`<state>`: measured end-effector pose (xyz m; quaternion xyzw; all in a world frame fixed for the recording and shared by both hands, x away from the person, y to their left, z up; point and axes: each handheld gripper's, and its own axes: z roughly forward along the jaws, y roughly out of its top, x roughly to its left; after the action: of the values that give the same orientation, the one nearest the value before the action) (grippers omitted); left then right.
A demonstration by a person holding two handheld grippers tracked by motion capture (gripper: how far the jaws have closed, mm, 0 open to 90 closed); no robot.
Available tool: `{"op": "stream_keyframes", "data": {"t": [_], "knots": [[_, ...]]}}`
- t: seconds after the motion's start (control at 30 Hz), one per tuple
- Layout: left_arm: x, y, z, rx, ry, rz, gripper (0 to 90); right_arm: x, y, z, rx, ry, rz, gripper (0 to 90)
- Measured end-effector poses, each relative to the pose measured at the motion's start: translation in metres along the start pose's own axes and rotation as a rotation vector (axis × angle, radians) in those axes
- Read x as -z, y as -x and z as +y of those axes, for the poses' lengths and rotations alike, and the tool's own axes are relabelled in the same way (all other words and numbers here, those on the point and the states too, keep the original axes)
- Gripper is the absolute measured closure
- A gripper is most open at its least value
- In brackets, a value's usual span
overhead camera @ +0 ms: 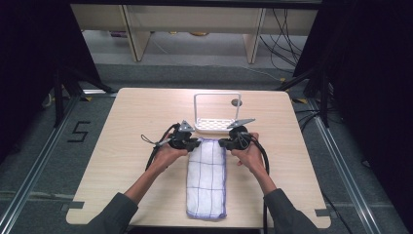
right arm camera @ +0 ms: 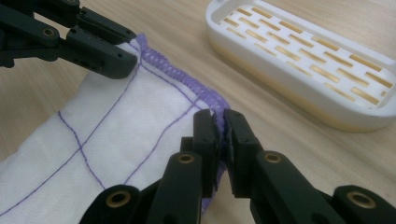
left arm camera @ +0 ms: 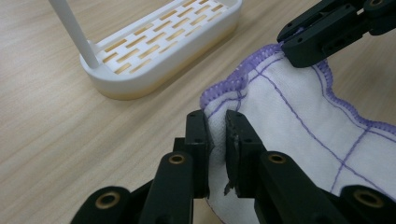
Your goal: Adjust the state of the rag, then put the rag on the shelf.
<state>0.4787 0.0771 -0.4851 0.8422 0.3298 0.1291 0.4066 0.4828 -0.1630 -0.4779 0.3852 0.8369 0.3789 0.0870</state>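
Observation:
A white cloth (overhead camera: pixel 207 178) with purple grid lines and a purple hem lies folded in a long strip on the wooden table, running from the front edge toward the middle. My left gripper (overhead camera: pixel 194 143) is shut on the cloth's far left corner (left arm camera: pixel 215 126). At the far right corner (right arm camera: pixel 205 100) my right gripper (overhead camera: pixel 223 143) is shut on the cloth too. In the left gripper view the right gripper's jaws pinch the hem at the upper right; in the right gripper view the left gripper's jaws hold the hem at the upper left.
A white slotted rack (overhead camera: pixel 215 125) with an upright frame stands just beyond the cloth's far end, close to both grippers. Its base (left arm camera: pixel 163 44) (right arm camera: pixel 299 56) sits a short way from the pinched corners. Bare table (overhead camera: pixel 126 126) lies to both sides.

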Motion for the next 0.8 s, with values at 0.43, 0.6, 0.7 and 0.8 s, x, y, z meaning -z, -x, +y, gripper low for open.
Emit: {"op": "stream_keyframes", "data": {"t": [0.43, 0.6, 0.7, 0.8], "knots": [[0.021, 0.007, 0.008, -0.013, 0.015, -0.018, 80.3, 0.023, -0.010, 0.005, 0.015, 0.023, -0.004, 84.3], [0.031, 0.012, 0.014, -0.030, 0.031, -0.020, 80.3, 0.033, -0.017, 0.006, 0.020, 0.056, -0.002, 84.4], [0.043, 0.018, 0.021, -0.061, 0.041, -0.022, 80.3, 0.044, -0.022, 0.008, 0.037, 0.055, -0.012, 84.4], [0.050, 0.022, 0.023, -0.061, 0.047, -0.035, 80.3, 0.049, -0.025, 0.007, 0.036, 0.074, -0.003, 84.4]]}}
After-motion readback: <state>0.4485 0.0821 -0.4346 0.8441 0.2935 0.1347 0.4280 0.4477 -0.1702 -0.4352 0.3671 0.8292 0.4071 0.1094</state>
